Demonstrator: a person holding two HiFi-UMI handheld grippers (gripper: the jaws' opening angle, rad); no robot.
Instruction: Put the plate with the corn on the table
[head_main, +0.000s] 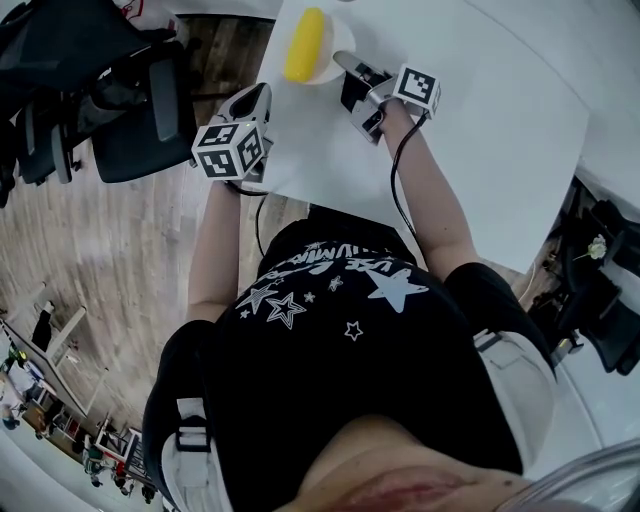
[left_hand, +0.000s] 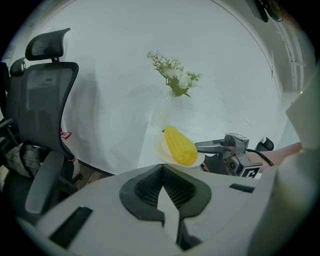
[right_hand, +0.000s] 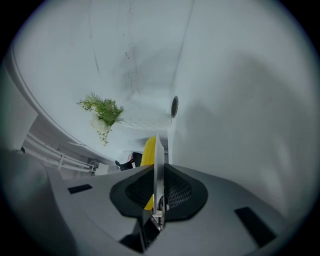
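A yellow corn cob (head_main: 305, 45) lies on a small white plate (head_main: 326, 73) over the left part of the white table (head_main: 480, 120). My right gripper (head_main: 346, 63) is shut on the plate's right rim. In the right gripper view the plate (right_hand: 156, 160) runs edge-on between the pads, and the corn (right_hand: 148, 149) shows just left of it. Whether the plate touches the table I cannot tell. My left gripper (head_main: 256, 98) hovers at the table's left edge, shut and holding nothing. The left gripper view looks past its jaws at the corn (left_hand: 180, 145), the plate (left_hand: 161, 151) and the right gripper (left_hand: 201, 146).
A small bunch of white flowers with green leaves (left_hand: 176, 76) stands further back on the table; the right gripper view shows the flowers (right_hand: 103, 113) too. A black office chair (head_main: 140, 110) stands on the wooden floor left of the table. Dark equipment (head_main: 600, 290) sits at the right.
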